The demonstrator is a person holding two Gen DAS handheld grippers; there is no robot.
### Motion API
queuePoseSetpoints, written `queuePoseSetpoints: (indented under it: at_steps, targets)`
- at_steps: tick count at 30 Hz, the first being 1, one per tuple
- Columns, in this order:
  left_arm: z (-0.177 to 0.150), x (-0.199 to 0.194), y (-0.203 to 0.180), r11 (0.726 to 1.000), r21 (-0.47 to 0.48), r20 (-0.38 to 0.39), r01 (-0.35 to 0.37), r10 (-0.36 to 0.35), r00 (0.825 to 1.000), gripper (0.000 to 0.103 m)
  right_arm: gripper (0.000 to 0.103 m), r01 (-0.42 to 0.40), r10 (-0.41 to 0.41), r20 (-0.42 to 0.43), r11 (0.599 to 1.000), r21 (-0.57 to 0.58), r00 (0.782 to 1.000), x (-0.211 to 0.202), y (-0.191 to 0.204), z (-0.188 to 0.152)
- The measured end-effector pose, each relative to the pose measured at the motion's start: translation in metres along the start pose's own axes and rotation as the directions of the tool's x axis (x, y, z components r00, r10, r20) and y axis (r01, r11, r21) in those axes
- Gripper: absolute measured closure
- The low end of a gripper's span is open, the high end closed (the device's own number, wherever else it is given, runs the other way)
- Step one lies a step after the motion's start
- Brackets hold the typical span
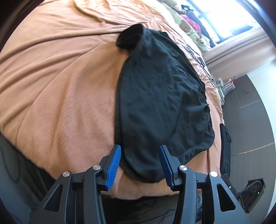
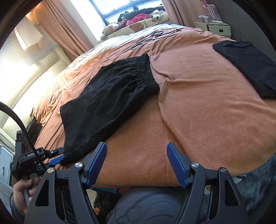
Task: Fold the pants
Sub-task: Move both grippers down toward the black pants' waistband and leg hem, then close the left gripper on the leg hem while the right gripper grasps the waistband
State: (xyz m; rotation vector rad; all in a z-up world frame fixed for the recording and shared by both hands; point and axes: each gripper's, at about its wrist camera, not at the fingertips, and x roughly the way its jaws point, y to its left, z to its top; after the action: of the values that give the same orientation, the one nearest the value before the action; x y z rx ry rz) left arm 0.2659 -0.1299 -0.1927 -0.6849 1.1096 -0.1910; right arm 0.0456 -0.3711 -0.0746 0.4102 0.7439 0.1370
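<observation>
Bedroom, daylight from a window (image 2: 120, 8) beyond the head of a bed covered by an orange blanket (image 2: 198, 103). Stuffed toys and pillows (image 2: 138, 24) piled under that window, curtains (image 2: 57, 29) to either side. Black pants (image 2: 107, 96) lying flat on the blanket near its foot edge, elastic waistband (image 2: 146, 74) toward the head of the bed, hem corner reaching the foot edge. Second dark folded garment (image 2: 250, 67) farther across the blanket, well apart from the pants. Cables and small dark items (image 2: 155, 37) on the blanket beyond the pants, toward the pillows.

Left gripper (image 1: 140, 163) low over the foot edge of the blanket, jaws apart, the pants' near corner lying between the blue pads (image 1: 113, 165) but not pinched. Same left gripper seen from the right wrist view at the pants' hem corner, held by a hand (image 2: 22, 191).

Right gripper (image 2: 136, 163) over bare blanket beside the pants, jaws wide apart, nothing between them.
</observation>
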Motion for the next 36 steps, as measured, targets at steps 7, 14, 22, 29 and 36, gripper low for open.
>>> queuePoseSetpoints:
  at_steps: [7,14,22,29,36]
  targets:
    - [-0.005,-0.002,0.009,0.998,-0.063,-0.026,0.017,-0.019,0.999,0.054,0.032,-0.021,0.021,-0.013,1.0,0.005,1.0,0.012,0.003,-0.001]
    - [0.001,0.008,0.007,0.995,-0.069,0.007,0.074,-0.073,0.997,0.057,0.032,-0.028,0.029,-0.026,0.999,0.019,0.999,0.018,0.003,0.001]
    - [-0.004,0.0,0.017,0.993,-0.091,0.0,0.078,-0.079,0.997,0.095,0.042,-0.06,0.063,-0.042,0.995,0.082,0.997,0.043,0.001,0.016]
    - [-0.016,-0.005,0.021,0.989,-0.111,-0.028,0.099,-0.102,0.994,0.096,0.042,-0.112,0.123,-0.056,0.98,0.162,0.991,0.073,-0.001,0.034]
    - [-0.02,-0.006,0.03,0.976,-0.151,-0.059,0.155,-0.166,0.984,0.077,0.042,-0.121,0.141,-0.082,0.971,0.208,0.987,0.095,0.0,0.039]
